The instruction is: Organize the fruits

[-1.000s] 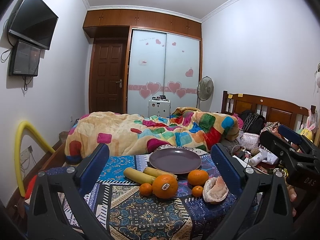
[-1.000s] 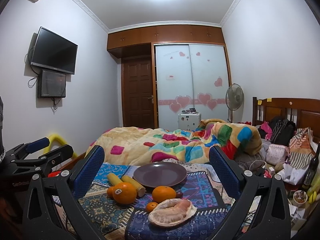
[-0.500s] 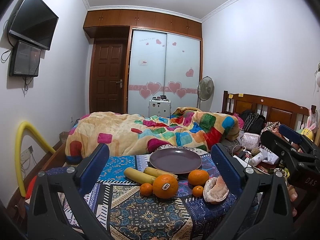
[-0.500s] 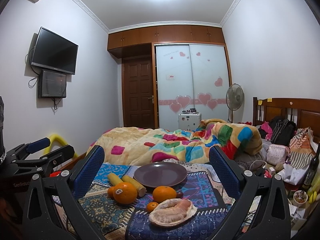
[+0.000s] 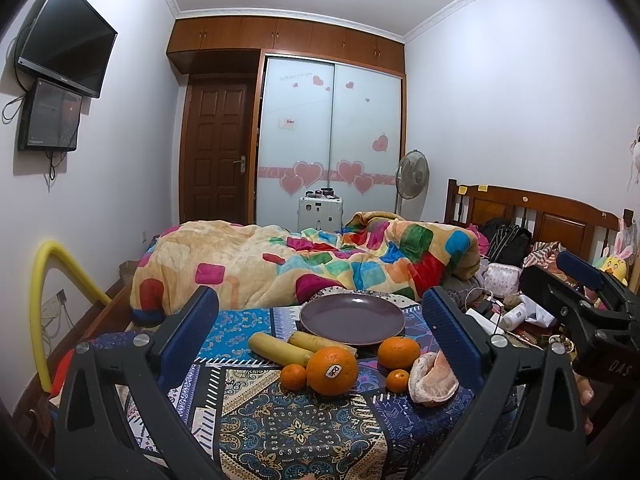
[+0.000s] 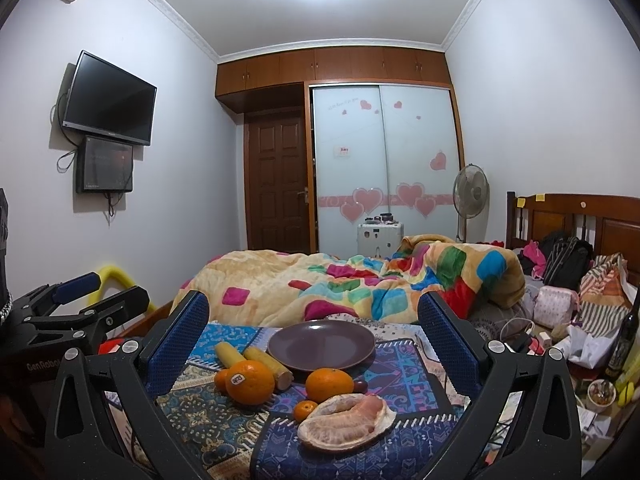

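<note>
An empty purple plate (image 5: 352,318) (image 6: 321,345) sits at the far side of a small table with a patterned cloth (image 5: 280,432). In front of it lie two bananas (image 5: 280,350) (image 6: 248,358), a large stickered orange (image 5: 332,370) (image 6: 250,382), a second orange (image 5: 399,353) (image 6: 329,385), two small tangerines (image 5: 293,377) (image 6: 305,411) and a peeled pomelo piece (image 5: 434,380) (image 6: 346,428). My left gripper (image 5: 320,320) is open and empty, held back from the fruit. My right gripper (image 6: 314,320) is open and empty too.
A bed with a colourful quilt (image 5: 304,264) lies behind the table. Bags and clutter (image 6: 568,312) fill the right side by the wooden headboard. A yellow foam tube (image 5: 44,300) stands at the left wall. The right gripper shows in the left wrist view (image 5: 580,304).
</note>
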